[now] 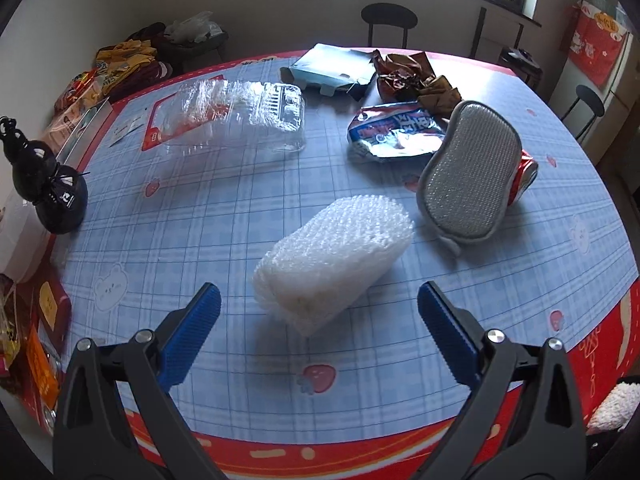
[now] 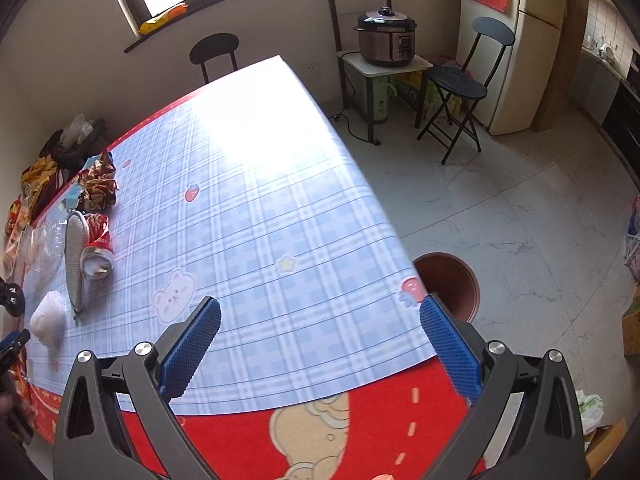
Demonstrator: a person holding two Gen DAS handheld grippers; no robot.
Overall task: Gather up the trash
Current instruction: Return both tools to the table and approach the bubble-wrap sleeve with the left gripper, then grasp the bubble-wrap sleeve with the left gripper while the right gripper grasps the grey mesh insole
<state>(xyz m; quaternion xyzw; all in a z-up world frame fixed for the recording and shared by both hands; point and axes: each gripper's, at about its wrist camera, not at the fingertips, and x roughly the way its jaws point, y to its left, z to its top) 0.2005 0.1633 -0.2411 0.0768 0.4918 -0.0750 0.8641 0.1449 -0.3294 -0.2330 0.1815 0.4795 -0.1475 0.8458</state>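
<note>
A white foam net roll [image 1: 334, 258] lies on the blue plaid tablecloth just ahead of my left gripper [image 1: 319, 297], which stands open and empty around its near end. Behind it lie a clear plastic clamshell [image 1: 240, 114], a blue-white snack bag [image 1: 394, 132], a crumpled brown wrapper [image 1: 412, 76], a flat blue carton [image 1: 332, 68] and a crushed red can [image 1: 526, 174] partly hidden by a grey scouring pad [image 1: 470, 174]. My right gripper [image 2: 320, 310] is open over the bare near corner of the table; the can [image 2: 97, 258] and foam roll [image 2: 48, 318] sit far left.
A black gourd ornament [image 1: 48, 184] and boxes crowd the table's left edge. A brown round bin [image 2: 450, 282] stands on the floor just past the table's right edge. Folding chairs [image 2: 460, 88], a pressure cooker [image 2: 386, 38] on a stand and a fridge line the far wall.
</note>
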